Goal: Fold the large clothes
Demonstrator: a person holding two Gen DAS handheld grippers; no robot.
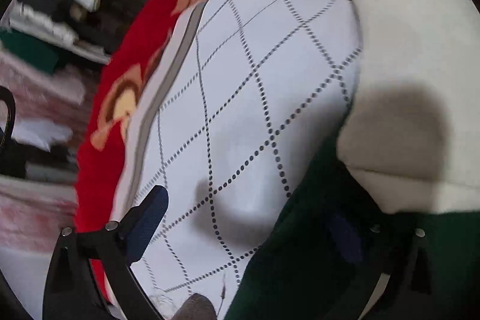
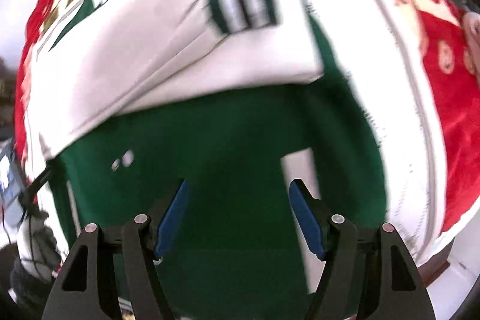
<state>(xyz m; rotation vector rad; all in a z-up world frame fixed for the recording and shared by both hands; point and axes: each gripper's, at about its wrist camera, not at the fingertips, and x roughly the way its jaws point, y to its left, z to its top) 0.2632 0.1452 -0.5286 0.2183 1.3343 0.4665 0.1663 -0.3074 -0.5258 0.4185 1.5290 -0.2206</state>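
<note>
A large green and white garment (image 2: 228, 134) lies on a white sheet with a dotted diamond pattern (image 1: 240, 86). Its white sleeve (image 2: 168, 55), with a green and white striped cuff (image 2: 244, 0), is folded across the green body. In the left wrist view the garment's green part (image 1: 300, 254) and white part (image 1: 414, 86) fill the right side. My left gripper (image 1: 249, 221) is open over the garment's edge, its right finger dark against the green cloth. My right gripper (image 2: 238, 215) is open and empty just above the green body. Both views are blurred by motion.
A red blanket with a floral print (image 1: 126, 86) lies under the sheet and shows at its edges, also in the right wrist view (image 2: 450, 116). Stacks of folded clothes (image 1: 60, 19) sit beyond the bed's left side.
</note>
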